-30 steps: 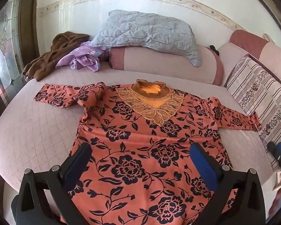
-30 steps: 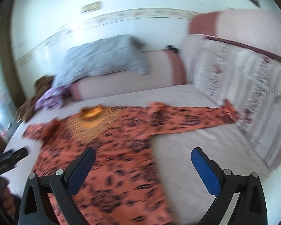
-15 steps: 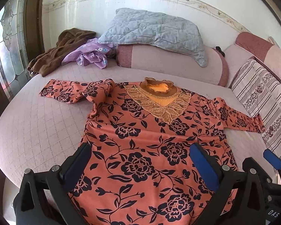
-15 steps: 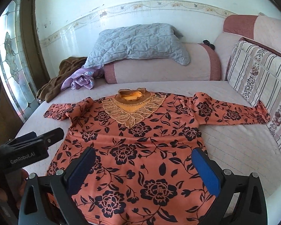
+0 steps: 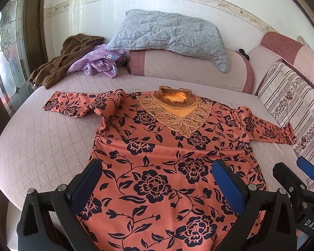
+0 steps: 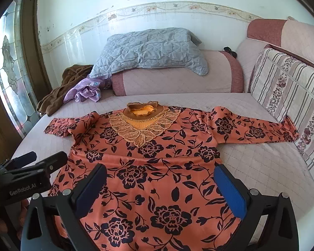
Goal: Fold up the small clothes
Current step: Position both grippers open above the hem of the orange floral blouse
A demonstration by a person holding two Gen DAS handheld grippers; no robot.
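An orange top with black flowers (image 5: 157,152) (image 6: 157,163) lies flat, front up, on the pink quilted bed, its gold lace collar (image 5: 175,108) toward the far bolster. The left sleeve (image 5: 77,103) is bunched near the shoulder; the right sleeve (image 6: 255,131) stretches out toward the striped cushion. My left gripper (image 5: 157,179) hovers open above the lower half of the top, holding nothing. My right gripper (image 6: 161,184) is also open over the lower half. Each gripper shows at the edge of the other's view: right gripper (image 5: 297,179), left gripper (image 6: 37,163).
A grey quilted pillow (image 5: 167,31) rests on a pink bolster (image 5: 188,69) at the back. A brown garment (image 5: 62,62) and a purple one (image 5: 98,62) lie at the back left. A striped cushion (image 6: 293,96) lines the right side. A stained-glass door (image 6: 10,73) stands at left.
The right gripper swung from pointing right to facing the top squarely, its blur gone. Both views have drifted slightly, and the right gripper has come further into the left wrist view. The top has not moved.
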